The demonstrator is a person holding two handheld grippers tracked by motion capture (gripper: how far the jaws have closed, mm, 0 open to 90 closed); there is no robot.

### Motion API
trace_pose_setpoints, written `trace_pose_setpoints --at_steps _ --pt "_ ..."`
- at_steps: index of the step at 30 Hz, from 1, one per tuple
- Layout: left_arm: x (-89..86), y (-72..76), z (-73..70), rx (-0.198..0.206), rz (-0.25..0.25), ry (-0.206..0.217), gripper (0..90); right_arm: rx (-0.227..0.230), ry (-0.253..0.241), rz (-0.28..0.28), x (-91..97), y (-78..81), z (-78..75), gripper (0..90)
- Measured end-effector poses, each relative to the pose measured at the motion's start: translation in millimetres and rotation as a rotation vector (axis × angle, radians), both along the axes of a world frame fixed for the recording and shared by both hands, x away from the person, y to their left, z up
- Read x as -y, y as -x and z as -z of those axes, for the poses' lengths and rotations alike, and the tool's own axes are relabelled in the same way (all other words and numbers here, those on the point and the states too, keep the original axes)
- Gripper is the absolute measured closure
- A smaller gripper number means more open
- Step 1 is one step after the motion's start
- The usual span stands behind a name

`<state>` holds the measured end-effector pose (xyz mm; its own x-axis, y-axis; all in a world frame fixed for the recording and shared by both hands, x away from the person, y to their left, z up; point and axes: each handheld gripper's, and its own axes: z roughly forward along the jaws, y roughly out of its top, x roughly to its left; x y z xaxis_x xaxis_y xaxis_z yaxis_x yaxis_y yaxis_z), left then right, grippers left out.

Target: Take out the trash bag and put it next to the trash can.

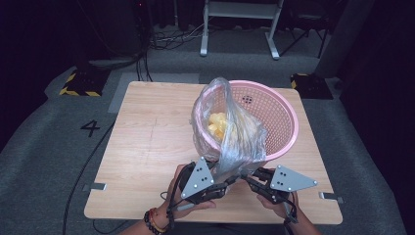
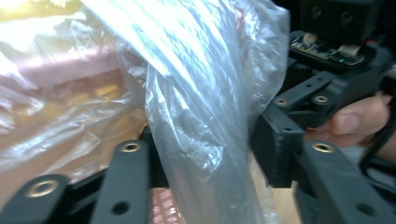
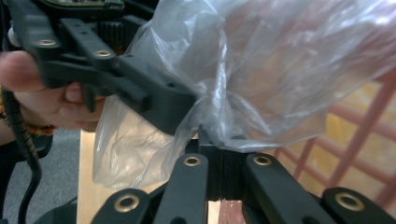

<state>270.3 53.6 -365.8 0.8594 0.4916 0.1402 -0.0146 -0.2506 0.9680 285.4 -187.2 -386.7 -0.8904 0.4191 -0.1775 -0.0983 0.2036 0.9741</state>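
A clear plastic bag (image 1: 230, 134) holding yellow pieces (image 1: 218, 125) lies over the near rim of a pink mesh basket (image 1: 288, 115). Its twisted tail hangs toward the table's front. My right gripper (image 1: 244, 177) meets that tail from the right, and in the right gripper view (image 3: 219, 147) its jaws are shut with the film pinched between them. My left gripper (image 1: 228, 182) comes from the left. In the left gripper view (image 2: 205, 156) its jaws stand apart with the gathered bag (image 2: 201, 107) between them, loosely filling the gap. The other gripper's fingers (image 2: 322, 93) show just beyond.
The basket sits at the back right of a wooden table (image 1: 147, 147), whose left half is bare. A cable (image 1: 83, 171) runs across the grey floor on the left. Yellow-black striped blocks (image 1: 78, 83) and a white frame's legs (image 1: 240, 29) stand beyond the far edge.
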Motion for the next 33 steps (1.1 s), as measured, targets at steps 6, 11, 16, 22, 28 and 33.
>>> trace_pose_setpoints --at_steps 6,11,16,22,28,33 --pt "-7.6 1.3 -4.7 0.075 0.011 -0.041 82.1 -0.002 0.003 0.012 7.2 -1.1 8.0 72.0" --pt "-23.9 5.9 -15.6 0.131 -0.002 -0.034 84.6 -0.013 0.022 0.036 14.1 -1.5 13.9 71.0" --pt "-46.6 2.3 -19.6 0.113 0.0 -0.025 85.2 -0.024 0.017 0.049 17.4 -4.2 14.4 70.6" --pt "-49.5 -15.8 9.9 0.015 -0.011 -0.076 85.3 -0.051 0.006 0.052 20.0 -8.0 16.8 68.3" --pt "-39.7 -20.4 22.4 0.006 0.006 -0.079 86.1 -0.012 -0.03 0.025 11.2 6.3 3.7 58.2" --pt "-33.6 -23.6 26.9 -0.001 0.018 -0.083 85.8 0.03 -0.087 0.043 -12.0 9.5 -10.9 63.4"
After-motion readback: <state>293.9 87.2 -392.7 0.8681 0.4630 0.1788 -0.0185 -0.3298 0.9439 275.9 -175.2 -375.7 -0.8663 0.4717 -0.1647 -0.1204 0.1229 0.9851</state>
